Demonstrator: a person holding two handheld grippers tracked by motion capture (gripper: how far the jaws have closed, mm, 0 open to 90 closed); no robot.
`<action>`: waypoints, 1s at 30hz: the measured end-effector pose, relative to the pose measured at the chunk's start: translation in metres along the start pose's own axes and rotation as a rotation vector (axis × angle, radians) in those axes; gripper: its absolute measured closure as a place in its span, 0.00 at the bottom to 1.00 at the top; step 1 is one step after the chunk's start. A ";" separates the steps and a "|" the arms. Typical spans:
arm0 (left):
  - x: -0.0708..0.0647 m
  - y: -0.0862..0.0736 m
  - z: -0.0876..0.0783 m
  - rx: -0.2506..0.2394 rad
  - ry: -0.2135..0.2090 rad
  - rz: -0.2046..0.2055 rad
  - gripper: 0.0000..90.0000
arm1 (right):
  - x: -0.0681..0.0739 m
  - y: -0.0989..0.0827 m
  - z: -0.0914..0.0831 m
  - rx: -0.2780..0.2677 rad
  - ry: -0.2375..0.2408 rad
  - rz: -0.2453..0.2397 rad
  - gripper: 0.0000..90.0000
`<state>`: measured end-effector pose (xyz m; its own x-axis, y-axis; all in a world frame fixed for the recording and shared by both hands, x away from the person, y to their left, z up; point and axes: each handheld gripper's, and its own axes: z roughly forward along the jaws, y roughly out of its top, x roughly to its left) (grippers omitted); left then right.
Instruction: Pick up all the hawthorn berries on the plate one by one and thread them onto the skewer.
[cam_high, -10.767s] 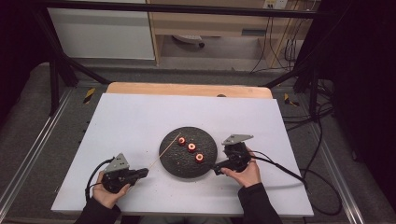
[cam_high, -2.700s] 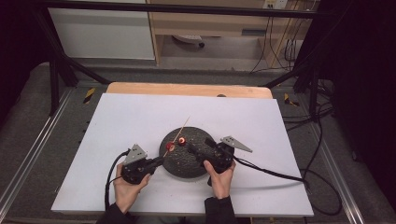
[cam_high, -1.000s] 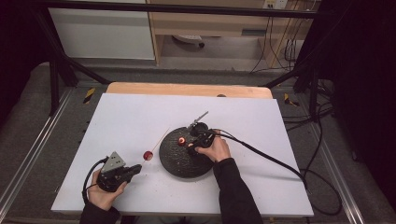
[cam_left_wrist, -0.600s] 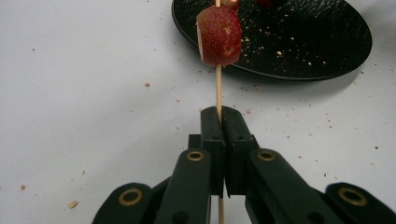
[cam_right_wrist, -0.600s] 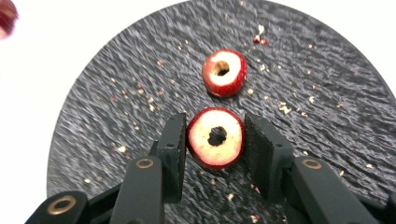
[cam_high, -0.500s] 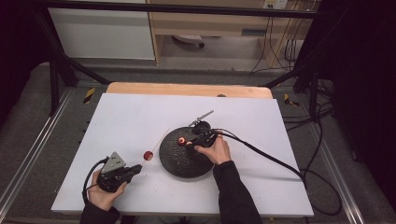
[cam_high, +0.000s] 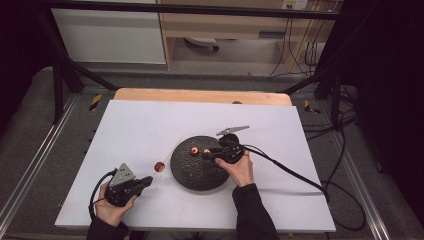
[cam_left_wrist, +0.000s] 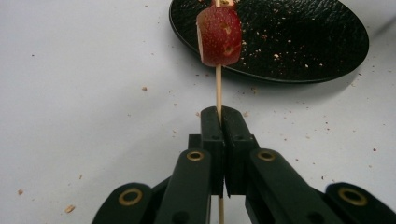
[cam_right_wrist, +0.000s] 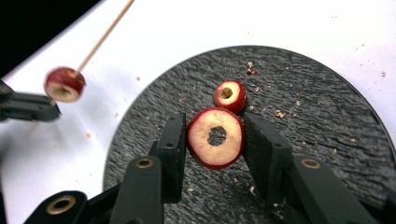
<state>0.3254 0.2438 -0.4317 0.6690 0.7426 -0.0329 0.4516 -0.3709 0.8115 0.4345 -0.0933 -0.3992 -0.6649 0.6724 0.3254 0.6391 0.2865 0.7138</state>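
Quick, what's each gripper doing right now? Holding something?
Left gripper: shut on the skewer, which has one fruit slice on it.
Right gripper: shut on a cored fruit slice above the black plate.

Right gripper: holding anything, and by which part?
Yes: the right gripper pinches a cored red fruit slice by its skin-covered rim, above the black plate.

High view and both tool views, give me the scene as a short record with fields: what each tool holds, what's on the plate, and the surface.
left tool: shut on a thin wooden skewer
on the skewer: one red fruit slice, threaded
right tool: shut on a cored fruit ring, above the plate
black plate: one more cored piece lying on it, plus crumbs
surface: white table top, scattered crumbs
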 end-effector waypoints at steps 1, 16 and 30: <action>-0.001 0.000 0.000 -0.003 0.000 -0.003 0.98 | 0.000 -0.003 -0.002 -0.022 0.002 0.014 0.68; -0.007 0.002 0.003 -0.015 -0.003 0.012 0.98 | 0.007 -0.044 -0.012 -0.392 0.060 0.212 0.68; -0.014 0.004 0.006 -0.040 -0.004 0.013 0.98 | 0.017 -0.056 0.000 -0.538 0.051 0.299 0.68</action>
<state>0.3213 0.2282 -0.4319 0.6770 0.7356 -0.0238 0.4187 -0.3583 0.8345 0.3875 -0.0978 -0.4338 -0.5137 0.6328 0.5794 0.5245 -0.3029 0.7957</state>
